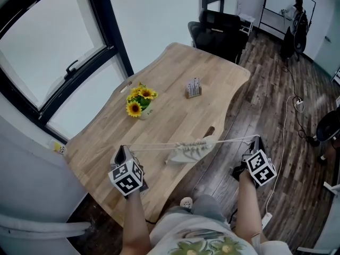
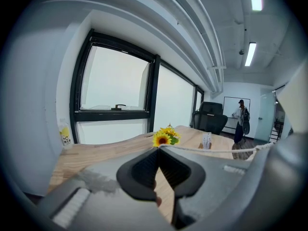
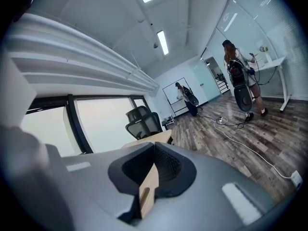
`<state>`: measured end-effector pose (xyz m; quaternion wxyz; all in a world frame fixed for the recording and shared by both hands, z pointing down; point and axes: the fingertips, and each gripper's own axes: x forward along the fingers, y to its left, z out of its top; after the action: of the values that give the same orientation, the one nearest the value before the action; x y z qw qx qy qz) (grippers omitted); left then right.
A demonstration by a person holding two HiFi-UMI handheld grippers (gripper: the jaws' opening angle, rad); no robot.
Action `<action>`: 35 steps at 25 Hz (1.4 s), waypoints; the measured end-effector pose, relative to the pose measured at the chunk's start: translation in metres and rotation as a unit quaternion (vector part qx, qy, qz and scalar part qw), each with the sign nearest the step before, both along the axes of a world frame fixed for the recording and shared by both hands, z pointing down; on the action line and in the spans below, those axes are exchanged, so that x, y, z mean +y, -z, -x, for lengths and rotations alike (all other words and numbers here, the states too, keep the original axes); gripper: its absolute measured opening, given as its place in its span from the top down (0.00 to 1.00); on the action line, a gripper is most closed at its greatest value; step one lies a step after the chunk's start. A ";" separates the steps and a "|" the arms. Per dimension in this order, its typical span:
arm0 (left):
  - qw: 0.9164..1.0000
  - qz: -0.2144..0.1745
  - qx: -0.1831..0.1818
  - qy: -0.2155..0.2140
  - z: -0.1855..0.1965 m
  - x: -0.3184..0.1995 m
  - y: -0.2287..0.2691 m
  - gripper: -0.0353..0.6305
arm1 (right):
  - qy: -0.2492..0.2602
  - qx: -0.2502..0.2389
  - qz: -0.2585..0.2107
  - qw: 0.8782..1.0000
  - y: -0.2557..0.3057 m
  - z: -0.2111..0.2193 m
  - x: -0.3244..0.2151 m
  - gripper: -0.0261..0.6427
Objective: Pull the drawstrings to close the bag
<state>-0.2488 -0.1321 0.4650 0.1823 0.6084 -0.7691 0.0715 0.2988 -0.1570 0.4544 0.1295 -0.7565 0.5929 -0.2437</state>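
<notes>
Left tongs [image 1: 123,150] — wooden table [image 1: 175,110], plank floor [image 1: 265,89]

The left gripper [image 2: 159,148] sits low in the middle of the frame. Its two jaws are pressed together on a white string [image 2: 211,149], which runs off to the right. Yellow sunflowers [image 2: 164,136] stand just behind the tips on a wooden table [image 2: 96,150]. A big window [image 2: 115,88] fills the left side. A black chair [image 2: 211,117] stands at the right.

Both forearms are reaching forward, spread wide apart; the left gripper [image 1: 123,150] and right gripper [image 1: 258,138] are each pinching a taut drawstring [image 1: 154,146] between closed jaws.
</notes>
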 end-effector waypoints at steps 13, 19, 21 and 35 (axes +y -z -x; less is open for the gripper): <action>1.000 -0.014 0.006 -0.014 0.008 0.012 0.001 0.93 | -0.012 0.005 -0.001 1.000 0.004 -0.013 0.010 0.96; 1.000 -0.017 0.006 -0.006 0.011 0.010 0.002 0.93 | 0.017 0.055 -0.020 0.998 0.020 -0.002 0.006 0.92; 1.000 -0.015 0.000 -0.016 0.007 0.010 0.002 0.93 | 0.014 0.068 -0.019 0.997 0.023 -0.003 0.008 0.94; 0.998 -0.012 -0.008 -0.056 -0.011 0.009 -0.004 0.93 | 0.019 0.076 -0.014 0.997 0.016 0.002 0.018 0.96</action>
<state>-0.2373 -0.1229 0.4688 0.1643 0.6520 -0.7362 0.0773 0.2964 -0.1387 0.4383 0.0903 -0.7595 0.6187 -0.1794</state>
